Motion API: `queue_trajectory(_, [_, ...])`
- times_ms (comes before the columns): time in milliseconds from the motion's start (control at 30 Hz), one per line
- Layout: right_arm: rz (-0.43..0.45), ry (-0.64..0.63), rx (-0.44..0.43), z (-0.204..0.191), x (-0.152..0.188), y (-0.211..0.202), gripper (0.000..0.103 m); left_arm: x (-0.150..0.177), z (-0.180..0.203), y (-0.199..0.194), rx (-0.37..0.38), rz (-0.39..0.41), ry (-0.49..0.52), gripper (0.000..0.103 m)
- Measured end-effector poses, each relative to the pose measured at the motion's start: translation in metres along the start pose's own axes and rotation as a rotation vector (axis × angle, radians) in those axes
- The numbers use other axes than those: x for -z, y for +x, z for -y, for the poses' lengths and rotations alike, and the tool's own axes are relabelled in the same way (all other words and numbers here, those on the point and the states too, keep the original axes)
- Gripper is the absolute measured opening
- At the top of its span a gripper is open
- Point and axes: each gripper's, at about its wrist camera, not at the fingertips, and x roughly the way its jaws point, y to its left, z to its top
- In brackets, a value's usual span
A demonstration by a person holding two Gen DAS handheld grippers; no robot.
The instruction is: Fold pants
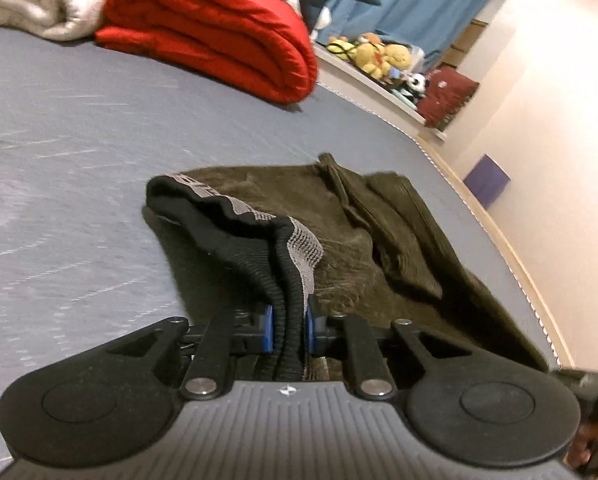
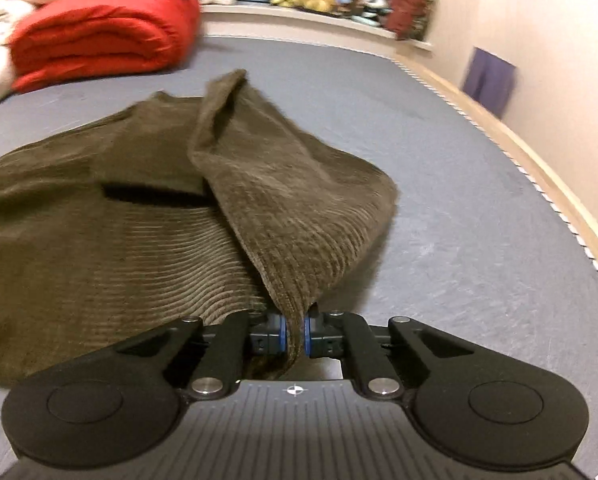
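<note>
Left gripper (image 1: 289, 330) clenched on the black elastic waistband (image 1: 235, 216) at 6 o'clock; right gripper (image 2: 295, 330) clamped on an olive corduroy edge (image 2: 287, 240), also 6 o'clock. Both corners look lifted. The pants (image 1: 379, 240) lie bunched mid-frame on the grey mattress (image 1: 79, 140), partly doubled over. Beyond, at 11 o'clock, a folded red blanket (image 1: 219, 36). Risks – the thick ribbed band could slip the pads if pulled sideways; uneven travel between grippers would skew the fold – a trapped crease would stay bunched.

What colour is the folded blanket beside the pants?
Red blanket; clearest in the left wrist view.
</note>
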Motion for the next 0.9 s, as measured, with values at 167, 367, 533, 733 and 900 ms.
queue_trajectory(167, [-0.030, -0.114, -0.165, -0.026, 0.014, -0.031, 0.007, -0.008, -0.032, -0.042, -0.073, -0.107, -0.081, 0.015])
queue_trajectory(367, [-0.049, -0.350, -0.414, -0.065, 0.032, -0.067, 0.007, -0.017, -0.062, -0.088, -0.160, -0.206, -0.064, 0.015])
queue_trajectory(533, [-0.095, -0.514, -0.515, -0.090, 0.054, -0.085, 0.007, -0.011, -0.075, -0.101, -0.215, -0.302, -0.038, 0.018])
queue_trajectory(733, [-0.129, -0.417, -0.528, -0.075, 0.044, -0.083, 0.023, -0.013, -0.020, -0.101, -0.467, -0.255, 0.239, 0.023])
queue_trajectory(900, [-0.043, -0.343, -0.548, -0.057, 0.029, -0.102, 0.062, -0.042, 0.032, -0.139, -0.386, -0.071, 0.176, 0.056])
